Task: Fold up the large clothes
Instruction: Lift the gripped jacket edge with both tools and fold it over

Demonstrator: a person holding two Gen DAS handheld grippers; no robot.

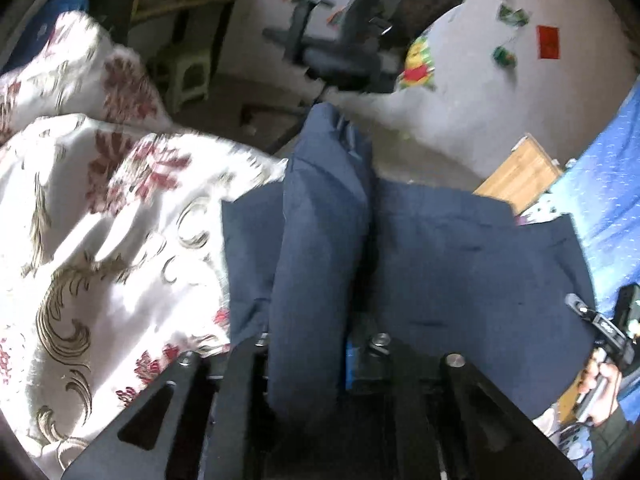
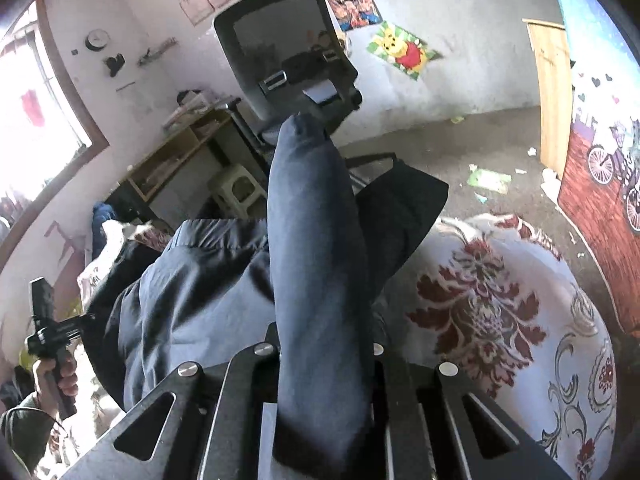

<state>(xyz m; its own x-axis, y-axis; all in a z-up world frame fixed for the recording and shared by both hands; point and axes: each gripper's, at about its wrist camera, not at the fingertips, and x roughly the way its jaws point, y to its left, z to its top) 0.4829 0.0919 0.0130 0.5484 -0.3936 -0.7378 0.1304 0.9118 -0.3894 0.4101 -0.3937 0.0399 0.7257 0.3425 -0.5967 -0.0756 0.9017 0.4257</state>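
Observation:
A large dark blue garment lies spread on a white bedspread with red flowers. My left gripper is shut on a bunched fold of the garment, which drapes over its fingers and hides the tips. In the right wrist view my right gripper is likewise shut on a fold of the blue garment, with cloth wrapped over its fingers. The cloth stretches between the two grips. Each view catches the other gripper, held in a hand, at its edge: the right gripper and the left gripper.
A grey office chair stands beyond the bed, with a pale plastic stool and a wooden shelf desk to its left. A wooden cabinet and a blue patterned hanging stand at the right. Litter dots the floor.

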